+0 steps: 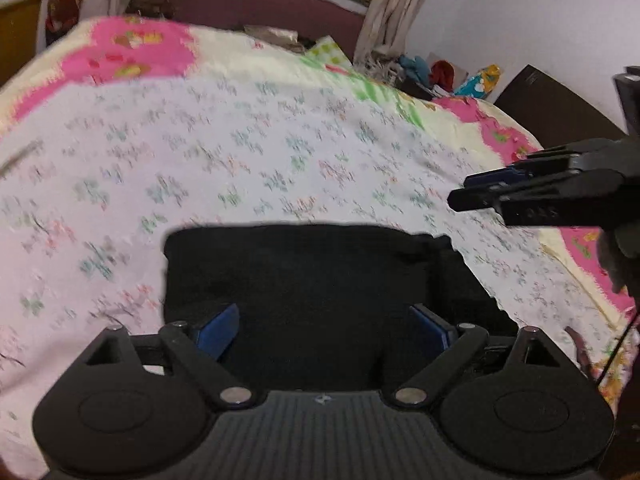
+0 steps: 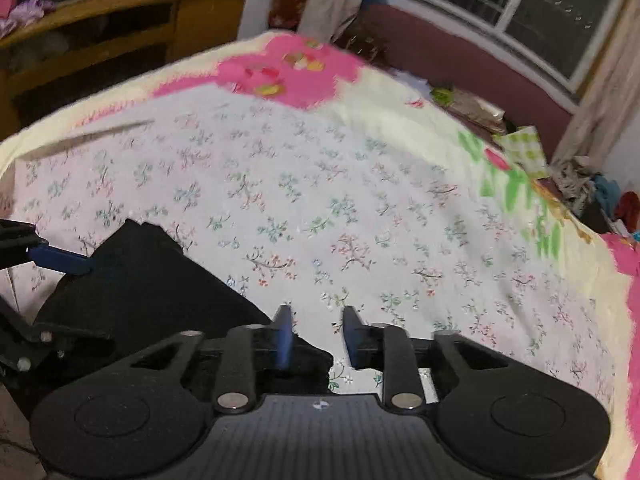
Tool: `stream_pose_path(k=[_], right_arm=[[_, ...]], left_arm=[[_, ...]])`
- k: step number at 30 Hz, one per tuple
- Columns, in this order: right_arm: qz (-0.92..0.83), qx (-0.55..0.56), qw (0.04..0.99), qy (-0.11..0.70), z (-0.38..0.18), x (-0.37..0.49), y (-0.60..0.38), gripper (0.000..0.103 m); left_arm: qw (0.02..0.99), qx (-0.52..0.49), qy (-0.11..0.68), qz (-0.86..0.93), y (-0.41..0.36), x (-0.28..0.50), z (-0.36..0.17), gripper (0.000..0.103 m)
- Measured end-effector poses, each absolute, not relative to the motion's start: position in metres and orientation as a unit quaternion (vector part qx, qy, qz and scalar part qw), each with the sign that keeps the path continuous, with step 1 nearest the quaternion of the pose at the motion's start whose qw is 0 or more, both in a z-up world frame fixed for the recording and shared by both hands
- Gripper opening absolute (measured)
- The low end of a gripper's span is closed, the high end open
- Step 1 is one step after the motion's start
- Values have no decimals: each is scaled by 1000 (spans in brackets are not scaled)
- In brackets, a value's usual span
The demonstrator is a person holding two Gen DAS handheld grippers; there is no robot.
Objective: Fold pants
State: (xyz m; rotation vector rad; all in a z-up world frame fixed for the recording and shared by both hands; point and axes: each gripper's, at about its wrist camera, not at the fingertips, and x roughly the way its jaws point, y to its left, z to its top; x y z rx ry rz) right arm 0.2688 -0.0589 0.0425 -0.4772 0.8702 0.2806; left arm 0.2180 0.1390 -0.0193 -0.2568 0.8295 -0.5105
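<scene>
The black pants (image 1: pixel 320 288) lie folded into a compact block on the floral sheet, near the bed's front edge. My left gripper (image 1: pixel 326 330) is open, its blue pads wide apart over the near part of the pants. My right gripper (image 2: pixel 316 334) is open with a narrower gap and holds nothing; it hovers over the sheet just right of the pants (image 2: pixel 148 292). The right gripper also shows in the left wrist view (image 1: pixel 476 190), above the pants' right corner. The left gripper's blue finger (image 2: pixel 60 260) shows at the left of the right wrist view.
The bed has a white floral sheet (image 1: pixel 240 152) over a pink and cream blanket (image 1: pixel 132 48). A wooden shelf unit (image 2: pixel 100 32) stands at the far left. Loose clothes (image 1: pixel 440 72) are piled by the wall on the right. A window (image 2: pixel 520 8) and curtains lie beyond the bed.
</scene>
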Motion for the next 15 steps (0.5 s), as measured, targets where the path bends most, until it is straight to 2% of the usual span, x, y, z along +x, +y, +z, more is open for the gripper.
stream_pose_path(k=[4, 7, 10, 12, 15], right_arm=[[218, -91, 866, 441, 51, 294, -41, 15], [328, -48, 822, 463, 27, 318, 2, 15], [381, -72, 784, 484, -5, 336, 39, 14], [395, -103, 768, 493, -21, 345, 54, 20], [412, -118, 741, 518, -37, 360, 64, 20]], left_arm=[[872, -140, 397, -250, 136, 219, -28, 98], [869, -155, 396, -253, 144, 216, -28, 98], [869, -158, 393, -255, 152, 209, -25, 98], [870, -158, 391, -255, 153, 206, -25, 98], [870, -161, 389, -258, 151, 207, -26, 98]])
